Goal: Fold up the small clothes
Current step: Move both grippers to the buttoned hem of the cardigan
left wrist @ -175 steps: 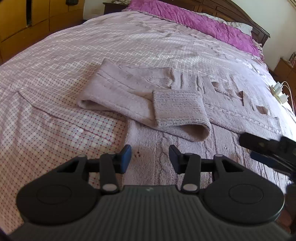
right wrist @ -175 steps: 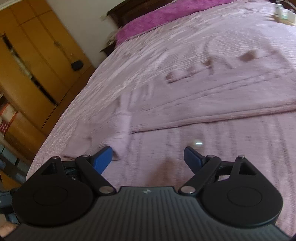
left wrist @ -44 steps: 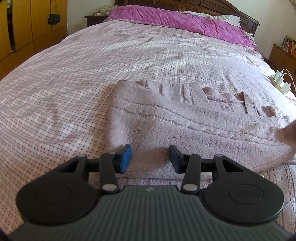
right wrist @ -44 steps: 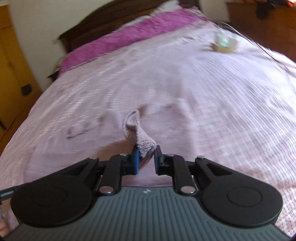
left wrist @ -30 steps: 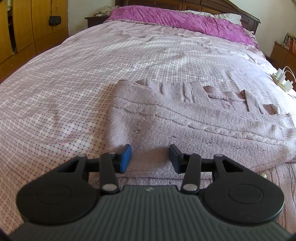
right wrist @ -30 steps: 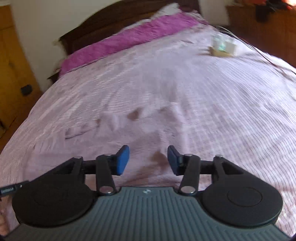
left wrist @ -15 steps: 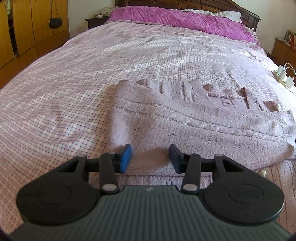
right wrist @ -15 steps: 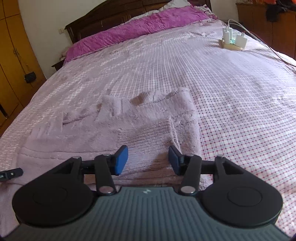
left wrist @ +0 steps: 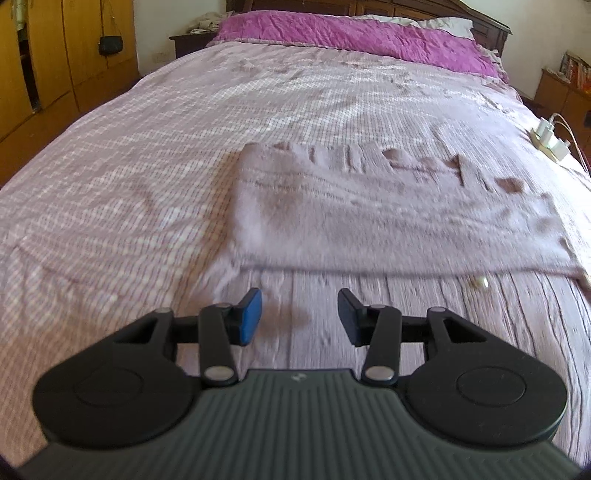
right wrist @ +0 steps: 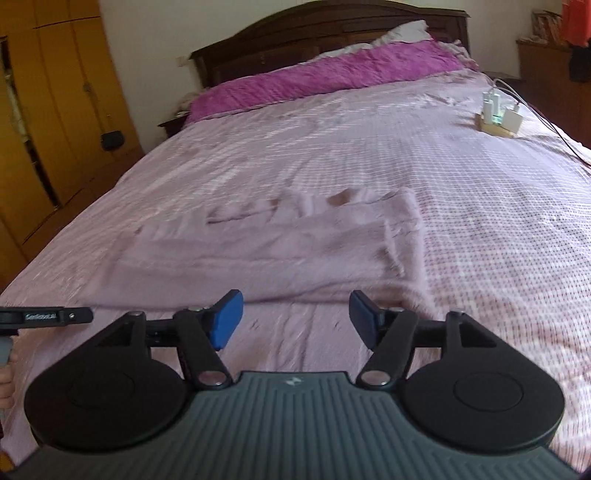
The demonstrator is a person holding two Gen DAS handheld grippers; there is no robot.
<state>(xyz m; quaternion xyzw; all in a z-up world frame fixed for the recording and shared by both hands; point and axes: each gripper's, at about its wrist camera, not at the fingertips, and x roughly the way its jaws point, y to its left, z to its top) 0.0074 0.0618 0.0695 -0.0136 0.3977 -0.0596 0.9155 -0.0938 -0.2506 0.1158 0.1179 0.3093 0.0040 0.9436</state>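
A pale pink knitted sweater (left wrist: 388, 218) lies flat on the bed with both sleeves folded in across its body; the right wrist view shows the same sweater (right wrist: 266, 254) from the other side. My left gripper (left wrist: 299, 317) is open over the sweater's near lower part, nothing between its blue pads. My right gripper (right wrist: 295, 317) hovers over the near hem with its jaws opening wider, and nothing is between them. Part of the left tool (right wrist: 44, 316) shows at the left edge of the right wrist view.
The sweater rests on a pink checked bedspread (left wrist: 110, 192). A magenta blanket (left wrist: 351, 37) and a dark wooden headboard (right wrist: 325, 33) close the far end. A power strip with chargers (right wrist: 498, 118) lies on the bed's right side. Wooden wardrobes (right wrist: 44, 110) stand to the left.
The right gripper let go of the sleeve cuff, which now lies across the sweater, and its jaws spread wider. Both grippers have drawn back toward the near hem.
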